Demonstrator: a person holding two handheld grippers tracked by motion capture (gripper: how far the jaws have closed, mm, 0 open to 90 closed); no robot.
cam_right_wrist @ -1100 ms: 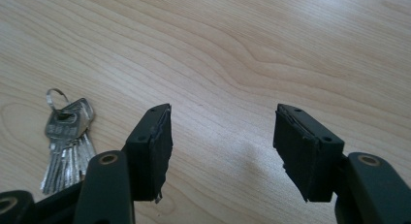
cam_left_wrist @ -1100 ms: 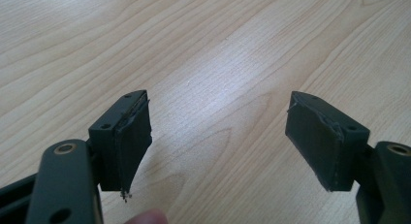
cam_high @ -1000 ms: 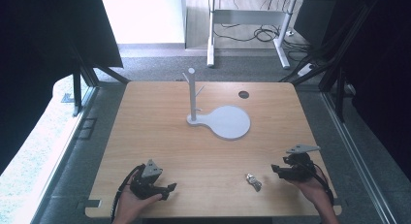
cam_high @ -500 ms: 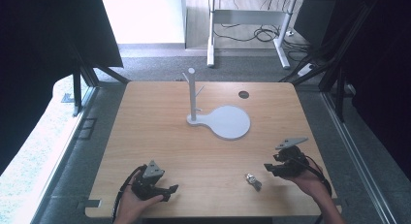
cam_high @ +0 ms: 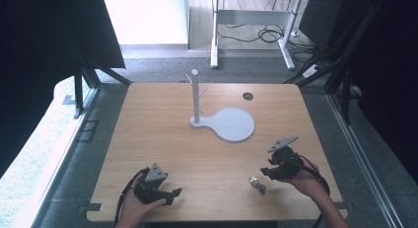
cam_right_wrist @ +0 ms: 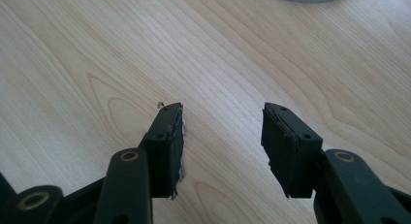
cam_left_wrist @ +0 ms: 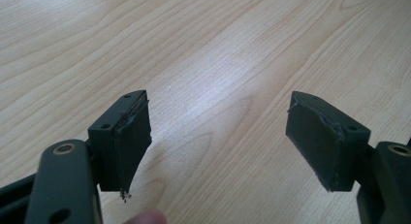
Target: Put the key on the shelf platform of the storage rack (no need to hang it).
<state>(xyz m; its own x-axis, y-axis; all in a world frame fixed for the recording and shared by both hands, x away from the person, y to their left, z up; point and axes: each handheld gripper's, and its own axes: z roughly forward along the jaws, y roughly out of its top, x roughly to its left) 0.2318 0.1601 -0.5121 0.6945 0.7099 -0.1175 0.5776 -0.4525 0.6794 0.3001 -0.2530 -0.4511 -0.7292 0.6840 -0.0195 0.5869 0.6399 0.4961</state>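
Two hand-held grippers sit low over a wooden table (cam_high: 162, 139), jaws apart and empty: the left gripper (cam_high: 173, 193) rests idle near the front edge, while the right gripper (cam_high: 264, 171) angles toward a small metal object (cam_high: 257, 184) just beside it (probably lining up a pick), with a white stand (cam_high: 227, 123) mid-table.

A: Left cam status?

B: Left tongs (cam_left_wrist: 218, 144) are spread wide, jaws well apart, nothing between them. Bare desk (cam_left_wrist: 208, 54) in the gap, light wood grain running diagonally.

A: Pads?

B: Both black pads (cam_left_wrist: 133, 139) look worn. The one at frame left has a ragged lower edge with a bit of frayed material hanging off its tip. The one at frame right has a chipped upper edge.

A: Anything else?

B: A fingertip (cam_left_wrist: 145, 217) pokes in at the bottom edge, just beside the frame-left jaw. A soft glare patch on the desk between the jaws.
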